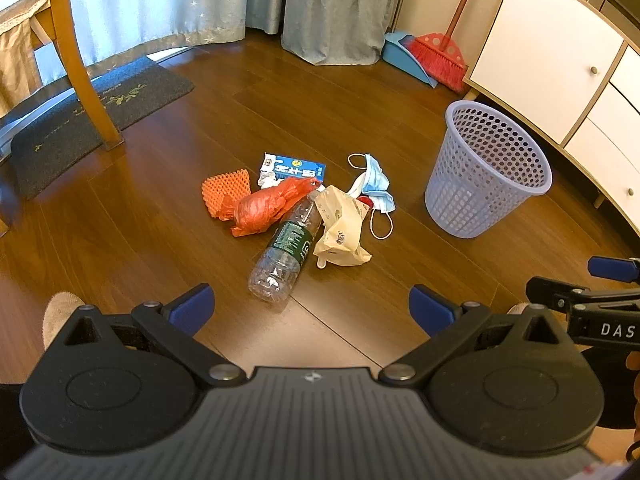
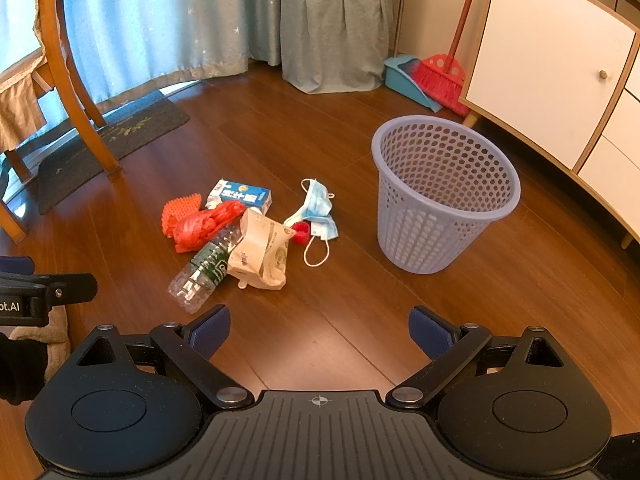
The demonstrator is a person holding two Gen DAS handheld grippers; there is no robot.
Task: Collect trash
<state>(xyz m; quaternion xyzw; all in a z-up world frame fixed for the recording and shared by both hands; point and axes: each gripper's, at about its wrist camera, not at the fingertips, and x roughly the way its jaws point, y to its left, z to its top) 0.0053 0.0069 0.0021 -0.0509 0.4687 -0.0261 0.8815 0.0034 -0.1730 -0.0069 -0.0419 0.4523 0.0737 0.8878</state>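
A heap of trash lies on the wooden floor: a clear plastic bottle (image 1: pixel 286 254) (image 2: pixel 202 270), a crumpled beige paper bag (image 1: pixel 340 230) (image 2: pixel 260 250), a red plastic bag (image 1: pixel 268 206) (image 2: pixel 204 224), an orange foam net (image 1: pixel 224 190), a blue carton (image 1: pixel 294 168) (image 2: pixel 244 196) and a blue face mask (image 1: pixel 376 182) (image 2: pixel 318 206). To the right of the heap stands a lilac mesh bin (image 1: pixel 486 170) (image 2: pixel 442 192), upright. My left gripper (image 1: pixel 310 312) hangs open just short of the bottle. Open too, my right gripper (image 2: pixel 320 332) holds nothing, nearer than the heap and the bin.
A wooden chair leg (image 1: pixel 94 92) and a dark doormat (image 1: pixel 96 120) are at the left. A white cabinet (image 1: pixel 560 68) runs along the right wall, with a red broom (image 1: pixel 440 56) and blue dustpan beside it. Curtains hang at the back. A socked foot (image 1: pixel 60 316) shows low left.
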